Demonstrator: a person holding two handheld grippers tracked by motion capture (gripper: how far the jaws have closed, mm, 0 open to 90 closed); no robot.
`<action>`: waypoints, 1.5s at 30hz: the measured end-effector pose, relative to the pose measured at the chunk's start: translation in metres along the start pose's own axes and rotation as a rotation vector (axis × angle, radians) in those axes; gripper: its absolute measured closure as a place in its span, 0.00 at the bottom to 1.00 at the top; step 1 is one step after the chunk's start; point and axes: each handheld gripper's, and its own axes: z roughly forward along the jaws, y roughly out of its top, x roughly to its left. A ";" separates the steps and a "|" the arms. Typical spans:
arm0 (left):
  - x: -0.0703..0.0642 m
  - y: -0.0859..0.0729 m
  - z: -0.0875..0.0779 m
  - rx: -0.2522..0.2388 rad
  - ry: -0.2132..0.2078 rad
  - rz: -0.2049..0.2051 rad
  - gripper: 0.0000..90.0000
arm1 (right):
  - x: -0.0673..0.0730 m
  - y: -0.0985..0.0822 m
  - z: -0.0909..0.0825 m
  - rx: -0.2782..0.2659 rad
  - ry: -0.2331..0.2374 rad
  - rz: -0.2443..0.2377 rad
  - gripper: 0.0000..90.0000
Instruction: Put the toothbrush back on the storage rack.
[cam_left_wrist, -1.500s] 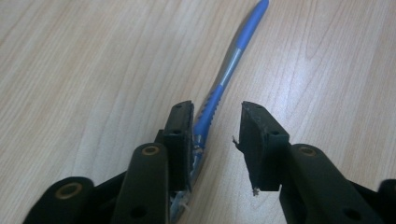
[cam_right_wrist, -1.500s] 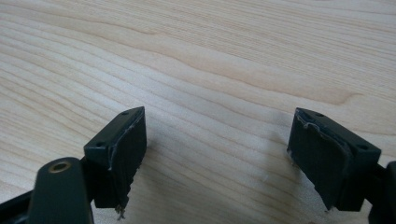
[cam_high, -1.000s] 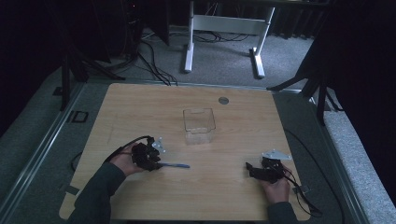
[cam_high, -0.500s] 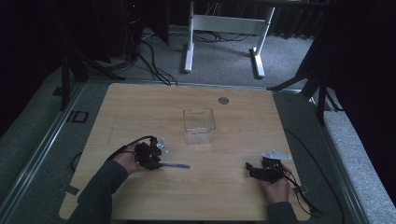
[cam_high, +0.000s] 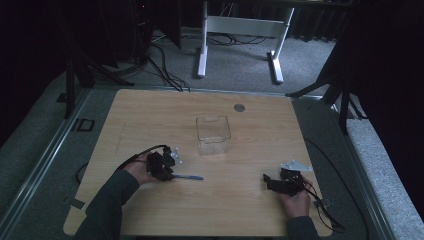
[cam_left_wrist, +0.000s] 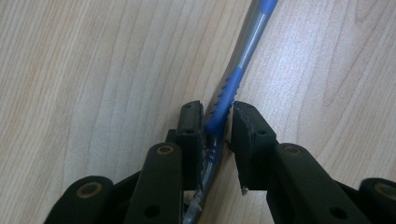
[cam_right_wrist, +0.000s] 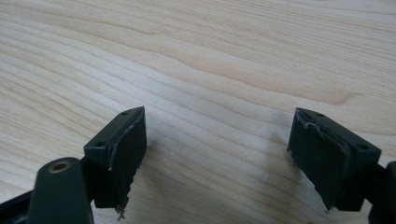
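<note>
Grabbing the pen (cam_left_wrist: 232, 88) near the table's (cam_high: 150, 110) left edge
My left gripper's (cam_left_wrist: 217, 122) jaws are just closing on it; gripped near one end, it may tip. Right gripper's (cam_right_wrist: 217, 154) jaws are standing apart

The high view looks forward and down on the pale wooden table (cam_high: 150, 115); both gripper views hover close above its near half.

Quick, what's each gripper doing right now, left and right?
Left gripper: jaws have just been closing around the blue pen; pads look on it, though a full squeeze is not certain.
Right gripper: open, holding nothing, over the table.
</note>
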 end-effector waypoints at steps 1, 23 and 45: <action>0.000 0.000 0.001 0.001 -0.005 0.000 0.82 | 0.000 0.000 0.000 0.000 0.000 0.000 0.21; -0.001 0.005 -0.004 0.009 -0.020 0.016 0.88 | 0.000 0.000 0.000 0.000 0.000 0.000 0.21; -0.014 0.010 -0.030 -0.119 0.007 0.056 0.88 | 0.002 0.002 -0.010 -0.006 0.081 -0.054 0.50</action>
